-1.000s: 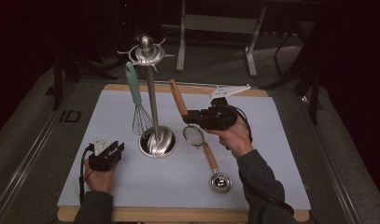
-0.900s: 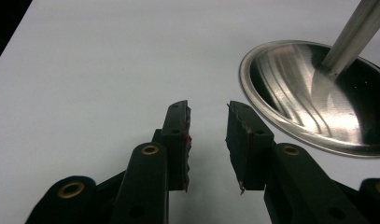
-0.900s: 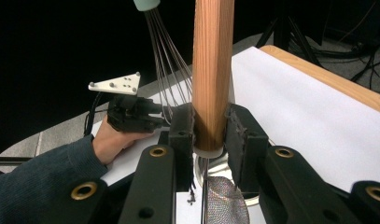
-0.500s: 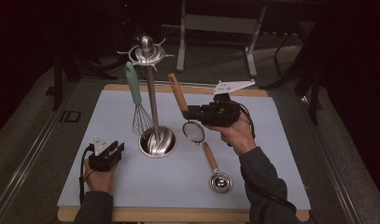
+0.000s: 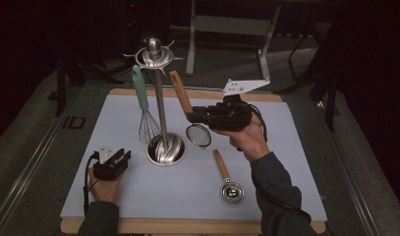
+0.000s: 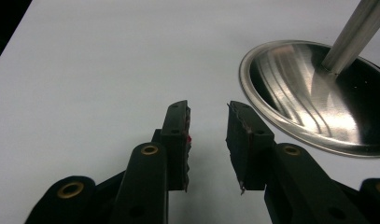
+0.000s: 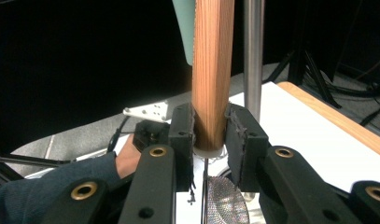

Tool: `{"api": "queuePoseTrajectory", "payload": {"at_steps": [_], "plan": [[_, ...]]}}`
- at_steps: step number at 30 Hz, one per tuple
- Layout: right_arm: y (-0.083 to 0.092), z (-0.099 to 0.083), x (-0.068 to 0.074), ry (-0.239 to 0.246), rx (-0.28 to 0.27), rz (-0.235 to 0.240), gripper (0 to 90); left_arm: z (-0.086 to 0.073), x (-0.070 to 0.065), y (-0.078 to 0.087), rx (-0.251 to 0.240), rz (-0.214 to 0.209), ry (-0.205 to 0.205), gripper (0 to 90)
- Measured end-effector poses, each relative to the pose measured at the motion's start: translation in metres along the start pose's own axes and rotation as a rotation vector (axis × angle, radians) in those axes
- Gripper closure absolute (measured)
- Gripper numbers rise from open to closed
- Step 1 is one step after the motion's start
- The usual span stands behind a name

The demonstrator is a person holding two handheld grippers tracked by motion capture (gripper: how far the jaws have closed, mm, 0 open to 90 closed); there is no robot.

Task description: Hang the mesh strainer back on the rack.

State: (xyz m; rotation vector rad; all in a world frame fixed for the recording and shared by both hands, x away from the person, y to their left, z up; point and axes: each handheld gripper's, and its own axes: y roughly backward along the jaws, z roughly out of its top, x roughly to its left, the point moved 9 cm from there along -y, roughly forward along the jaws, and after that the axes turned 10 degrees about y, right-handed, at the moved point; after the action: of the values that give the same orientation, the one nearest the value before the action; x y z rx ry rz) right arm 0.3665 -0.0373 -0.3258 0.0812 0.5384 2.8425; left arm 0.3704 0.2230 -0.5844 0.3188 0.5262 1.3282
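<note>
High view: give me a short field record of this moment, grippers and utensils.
right gripper: shut on the wooden handle of the small mesh strainer, held upright above the mat
left gripper: open, nothing between its jaws, low over the mat beside the stand's base
steel utensil stand: upright on the pale blue mat
teal-handled wire whisk: hangs from the stand
wooden-handled metal scoop: lies flat on the mat, untouched

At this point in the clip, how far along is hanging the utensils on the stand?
Done: the whisk already hangs from the stand. In hand: the right gripper clamps the strainer by its wooden handle, lifted off the mat beside the pole, not yet hooked. Left: the wooden-handled scoop lies on the mat; the left gripper rests open.
</note>
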Motion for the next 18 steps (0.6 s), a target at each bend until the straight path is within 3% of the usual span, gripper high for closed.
{"api": "queuePoseTrajectory", "payload": {"at_steps": [18], "plan": [[-0.0071, 0.0074, 0.0044, 0.032, 0.021, 0.002, 73.1, -0.0002, 0.0001, -0.0002, 0.003, 0.0, 0.0, 69.2]]}}
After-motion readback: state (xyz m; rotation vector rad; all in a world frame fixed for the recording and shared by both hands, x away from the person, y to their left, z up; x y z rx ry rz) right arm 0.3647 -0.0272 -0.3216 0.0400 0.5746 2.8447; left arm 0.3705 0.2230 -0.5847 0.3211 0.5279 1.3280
